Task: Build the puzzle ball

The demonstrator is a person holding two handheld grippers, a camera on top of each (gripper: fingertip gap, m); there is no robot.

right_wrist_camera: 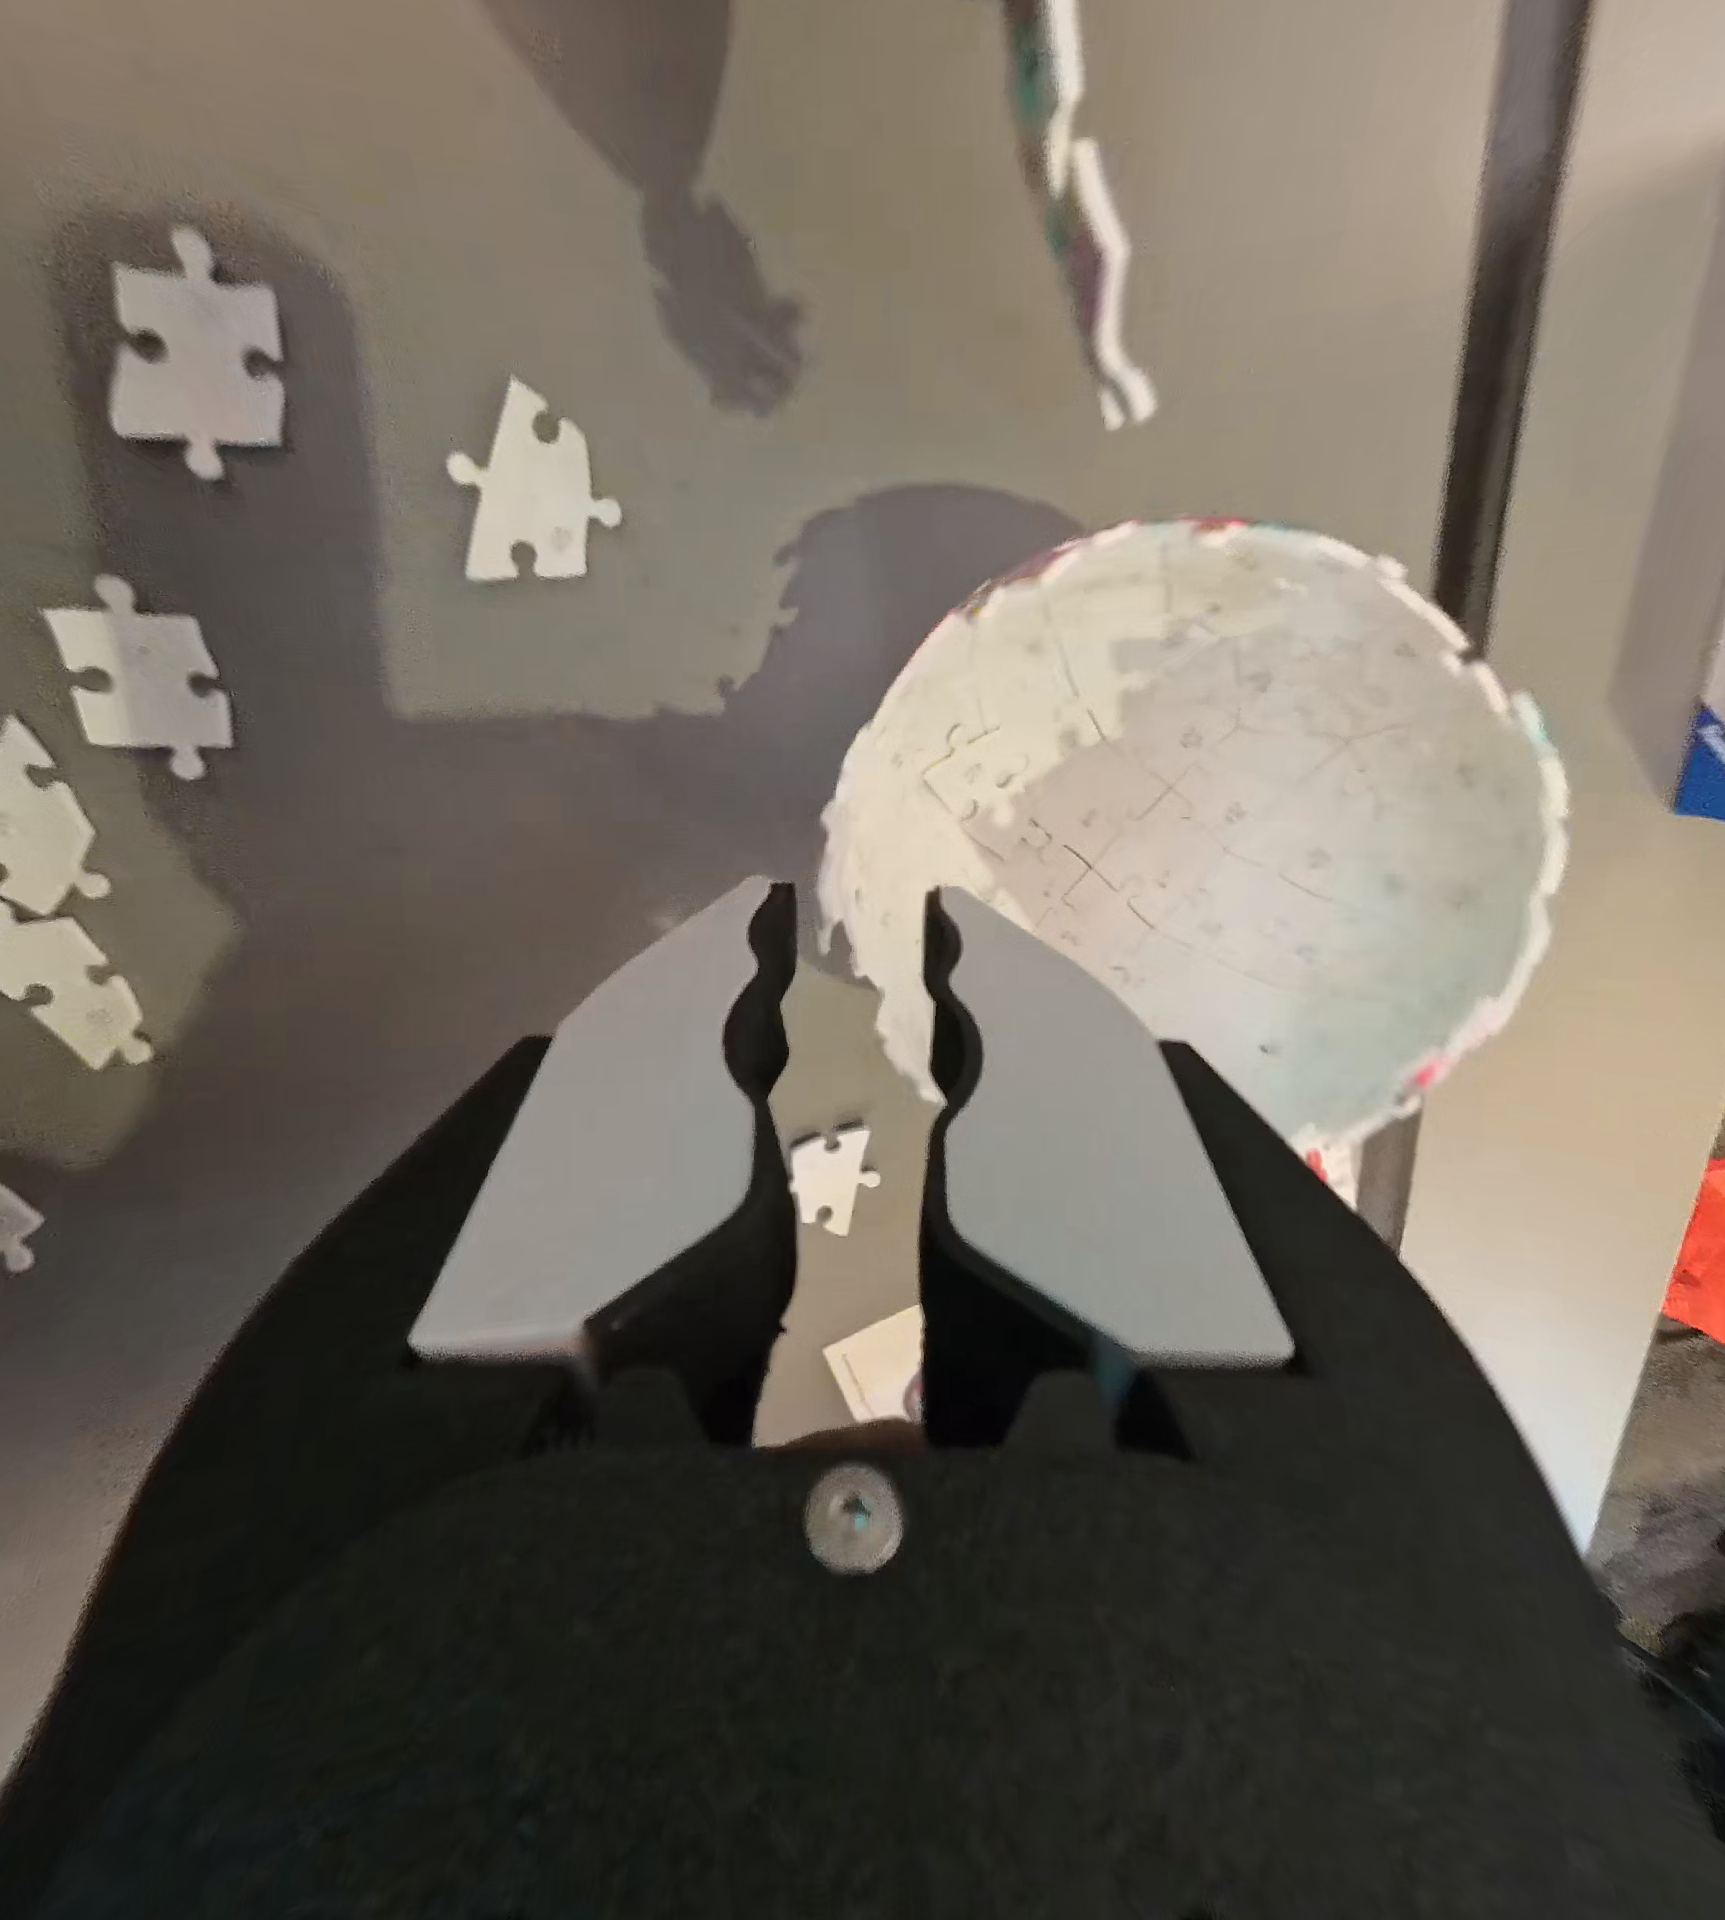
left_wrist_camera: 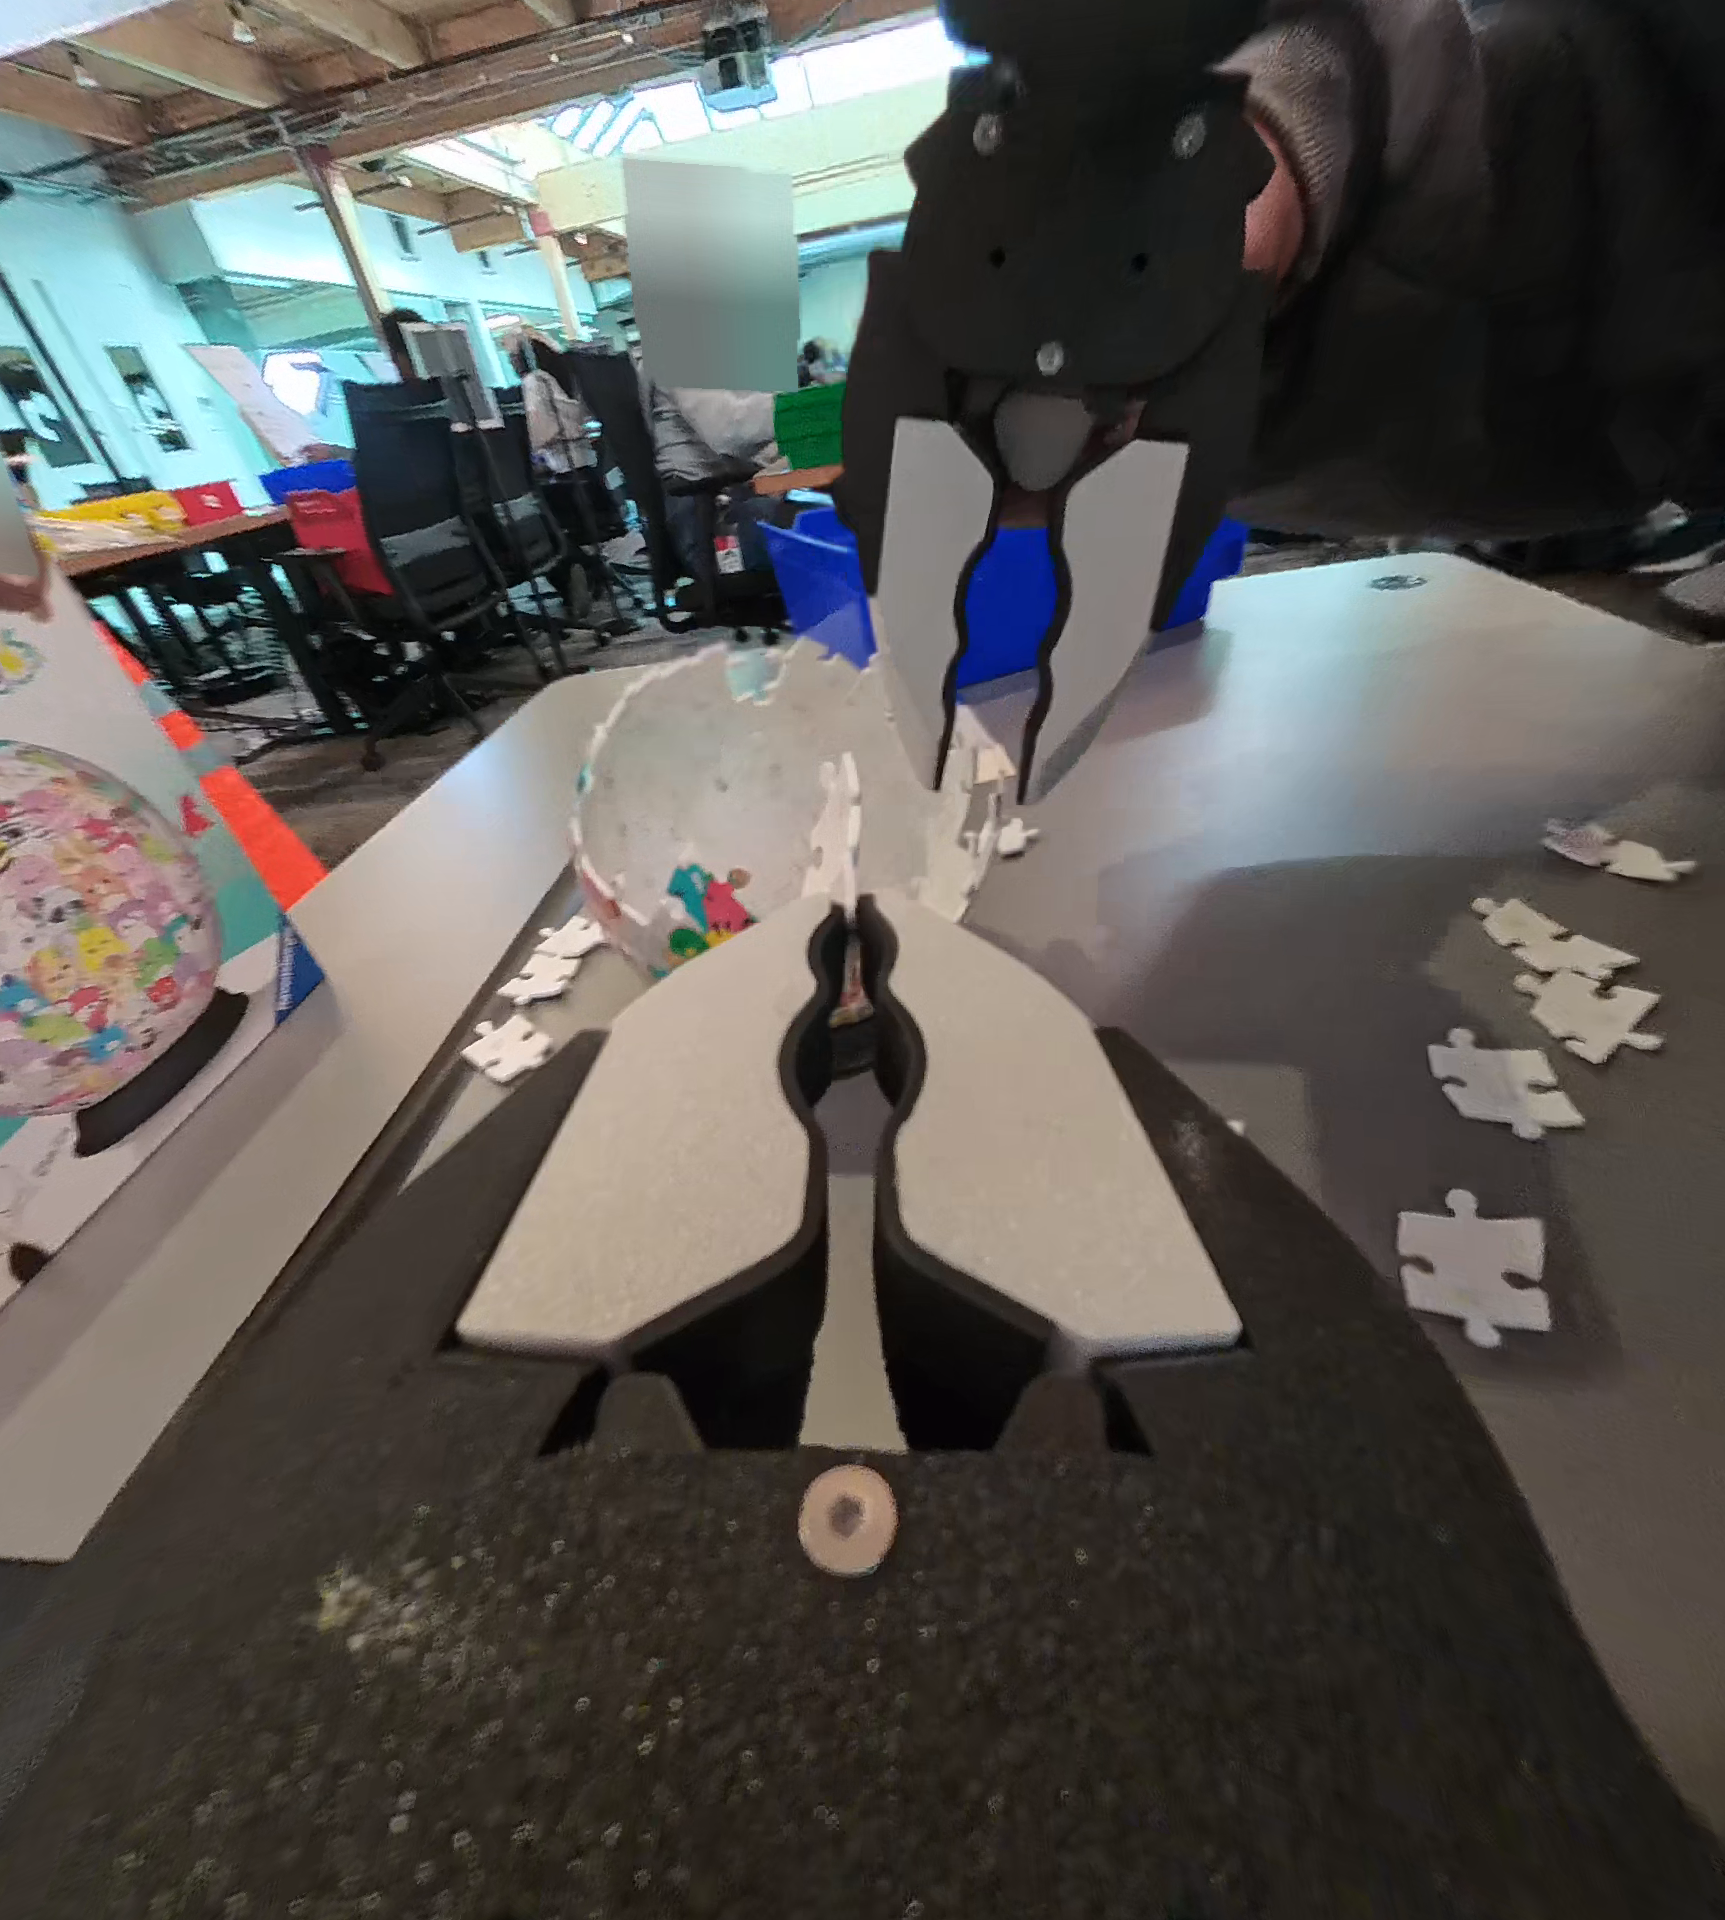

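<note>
Your left hand-held gripper is clamped on a strip of joined pieces at the near rim of the half-built puzzle ball on the counter. Your right hand-held gripper, fingers apart and empty, hovers above the ball's right edge; loose pieces lie right.

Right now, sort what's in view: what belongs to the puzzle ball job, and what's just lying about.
Job:
- half-built ball
- loose pieces on the table
- piece in the left gripper
- right gripper, jaws open
- box with the ball picture

Lying about:
- blue bins
- office chairs
</note>
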